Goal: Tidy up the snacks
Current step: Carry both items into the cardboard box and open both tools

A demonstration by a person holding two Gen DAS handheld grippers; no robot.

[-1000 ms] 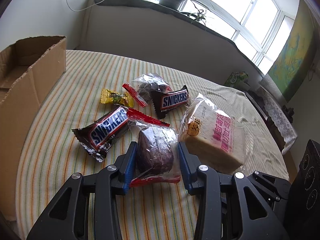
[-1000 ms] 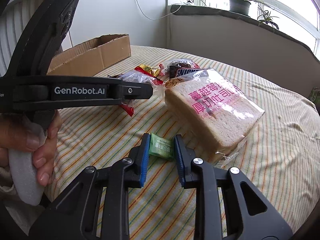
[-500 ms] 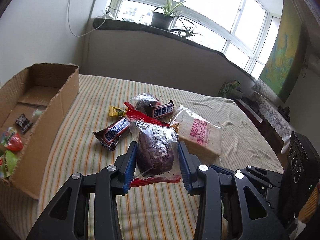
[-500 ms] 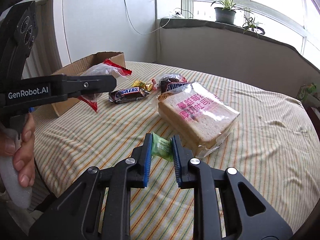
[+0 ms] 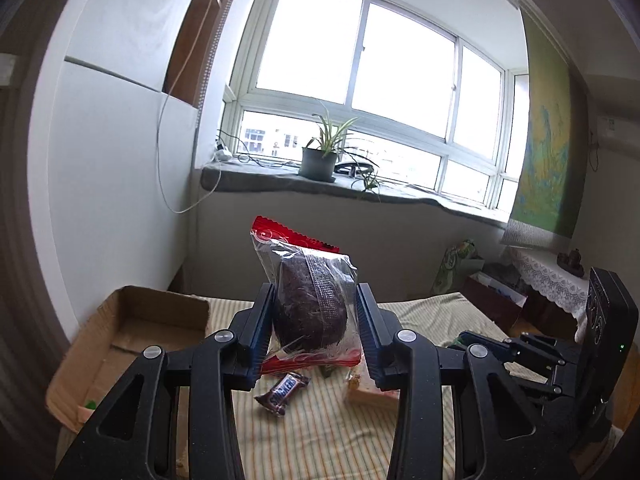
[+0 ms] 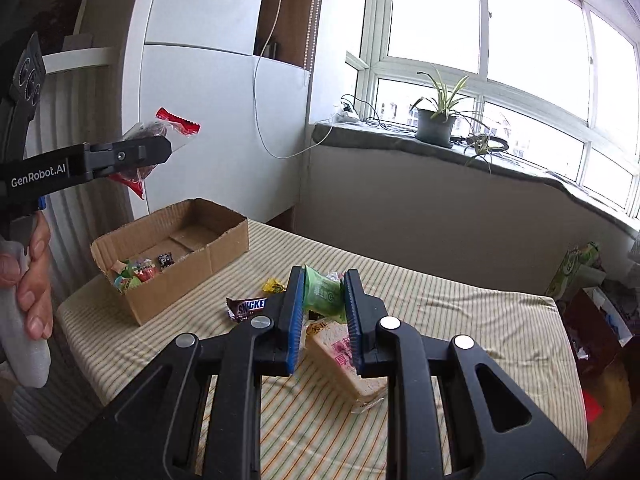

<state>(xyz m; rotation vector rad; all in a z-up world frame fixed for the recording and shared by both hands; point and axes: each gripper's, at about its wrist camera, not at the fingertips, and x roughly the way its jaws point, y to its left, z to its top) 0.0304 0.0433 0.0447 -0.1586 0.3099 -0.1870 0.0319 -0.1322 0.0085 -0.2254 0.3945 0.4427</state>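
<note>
Black grippers (image 6: 320, 314), blue pads (image 6: 295, 316), silver screws, "GenRobot.AI" mark.

Cardboard box (image 6: 172, 264) sits left on the bed (image 6: 460, 320); Snickers bar (image 6: 248, 308) right of it, bread loaf (image 6: 336, 356) further right, below my hand-held grippers.

The left gripper (image 5: 315, 320) is covering part of the Snickers bar (image 5: 282, 393) and most of the bread pack (image 5: 368, 390) in the left wrist view. The cardboard box (image 6: 168, 264) contents are appearing too small to identify. The right gripper (image 6: 324, 312) is hiding the bread pack's near end.
</note>
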